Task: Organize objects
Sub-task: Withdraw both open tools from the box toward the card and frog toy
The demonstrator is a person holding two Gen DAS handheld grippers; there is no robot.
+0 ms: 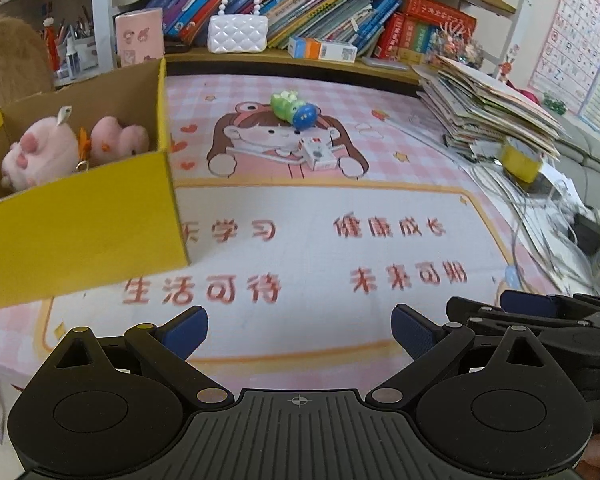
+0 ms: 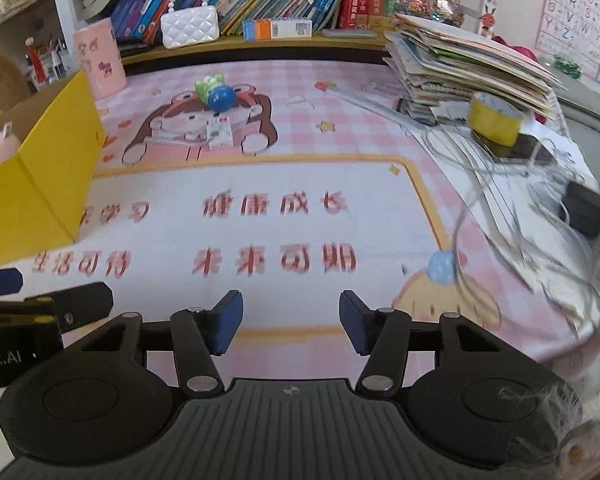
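A yellow cardboard box (image 1: 80, 224) stands at the left of the pink desk mat (image 1: 340, 208); it holds two pink plush toys (image 1: 40, 152). A green and blue toy (image 1: 294, 110) and a small white box (image 1: 318, 154) lie on the mat at the far middle. They also show in the right wrist view: the toy (image 2: 216, 92), the white box (image 2: 220, 132), the yellow box (image 2: 40, 184). My left gripper (image 1: 300, 336) is open and empty over the mat's near edge. My right gripper (image 2: 290, 324) is open and empty beside it on the right.
A shelf of books (image 1: 300, 4) with a white quilted purse (image 1: 238, 32) and a pink pen holder (image 2: 98, 58) runs along the back. A stack of books and papers (image 2: 460, 68), a yellow tape roll (image 2: 494, 118) and tangled cables (image 2: 540, 208) fill the right side.
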